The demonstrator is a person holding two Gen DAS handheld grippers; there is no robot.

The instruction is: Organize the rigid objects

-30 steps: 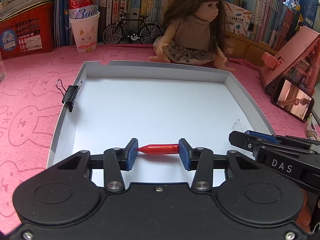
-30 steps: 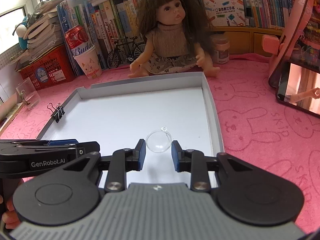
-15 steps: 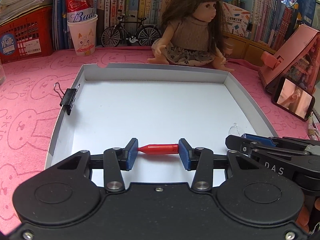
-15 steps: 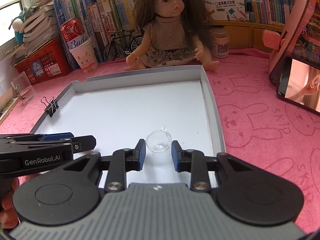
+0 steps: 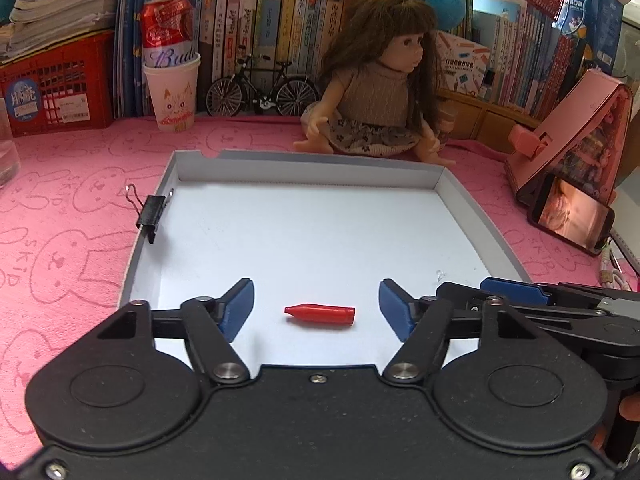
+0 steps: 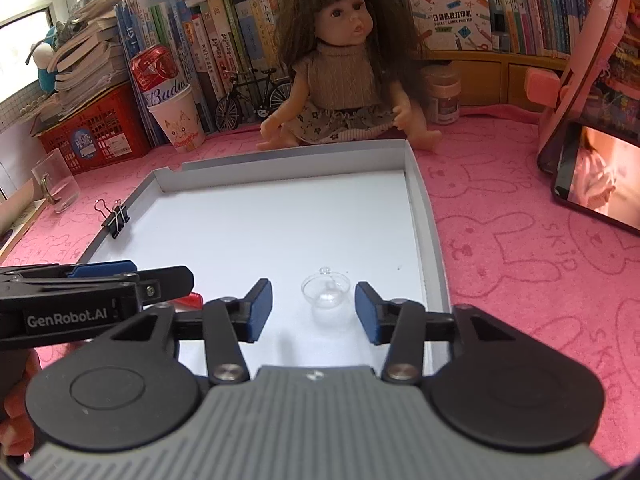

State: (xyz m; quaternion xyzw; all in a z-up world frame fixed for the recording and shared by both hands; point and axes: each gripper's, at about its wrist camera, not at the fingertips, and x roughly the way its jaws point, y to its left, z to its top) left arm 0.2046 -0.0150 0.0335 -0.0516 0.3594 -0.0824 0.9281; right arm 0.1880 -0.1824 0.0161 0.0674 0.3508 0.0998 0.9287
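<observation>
- While both claws hover low over the near end of the white tray (image 5: 472,208), each stands spread wide with nothing between its blue pads.
- Left claw (image 5: 316,306): its pads sit well apart on either side of the red cap (image 5: 320,315), which lies flat on the tray floor, pointed end to the left, touching neither pad.
- Right claw (image 6: 313,306): its pads flank the clear dome (image 6: 326,290), a small transparent piece with a loop on top, resting on the tray floor near the right wall and apart from both pads.
- From the right wrist view, the left claw's side enters at the left edge, and a sliver of the red cap shows just beyond it.
- A black binder clip (image 5: 151,216) grips the tray's left wall.
- The tray sits on a bench covered with a pink cloth (image 6: 520,248).
- Behind the tray's far wall sits a doll (image 6: 344,80), with a model bicycle (image 5: 262,94) and a paper cup (image 5: 173,94) holding a red can to its left.
</observation>
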